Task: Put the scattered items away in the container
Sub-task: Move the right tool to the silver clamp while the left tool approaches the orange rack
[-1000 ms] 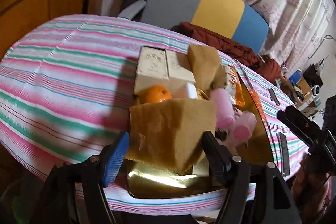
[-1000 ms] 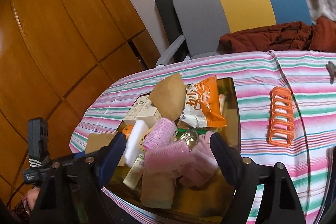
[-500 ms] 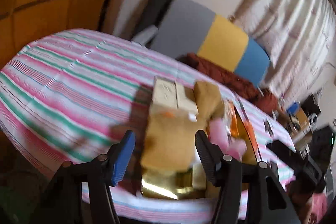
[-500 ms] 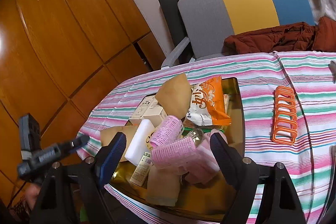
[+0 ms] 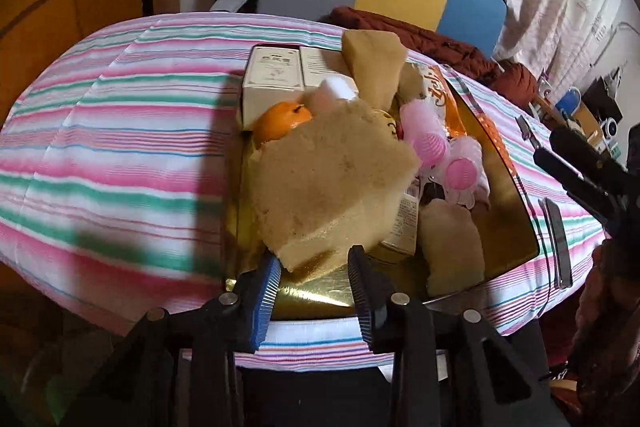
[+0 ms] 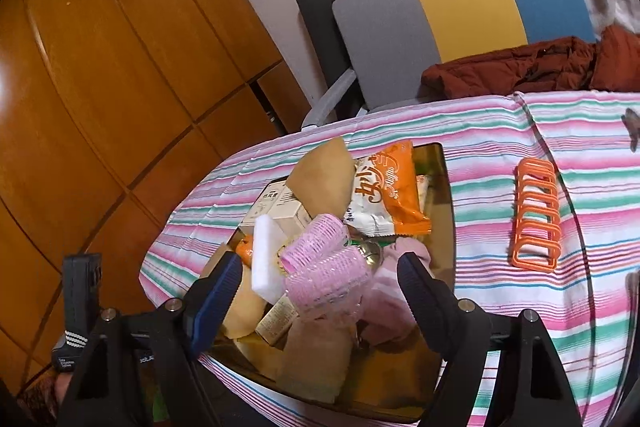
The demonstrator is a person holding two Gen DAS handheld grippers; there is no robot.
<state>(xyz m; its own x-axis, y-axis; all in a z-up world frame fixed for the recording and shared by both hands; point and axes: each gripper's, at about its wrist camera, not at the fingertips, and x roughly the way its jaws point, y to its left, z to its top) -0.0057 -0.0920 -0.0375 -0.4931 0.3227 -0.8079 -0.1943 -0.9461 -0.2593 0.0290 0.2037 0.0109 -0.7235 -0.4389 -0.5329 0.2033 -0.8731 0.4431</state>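
Left gripper (image 5: 314, 279): we see its jaws closing, half apart; the sponge's near corner sits just beyond the tips, pads not on it.
Right gripper (image 6: 320, 287): we hold it wide open over the tray, gripping nothing.
Sponge (image 5: 332, 183): it lies tilted on the pile at the tray's near end.
Tray (image 5: 312, 293): gold, on the striped cloth (image 5: 120, 131), heaped with curlers (image 6: 324, 267), boxes (image 5: 276, 75) and an orange (image 5: 282, 119).
Rack (image 6: 536, 215): orange, on the cloth outside the tray, well apart.
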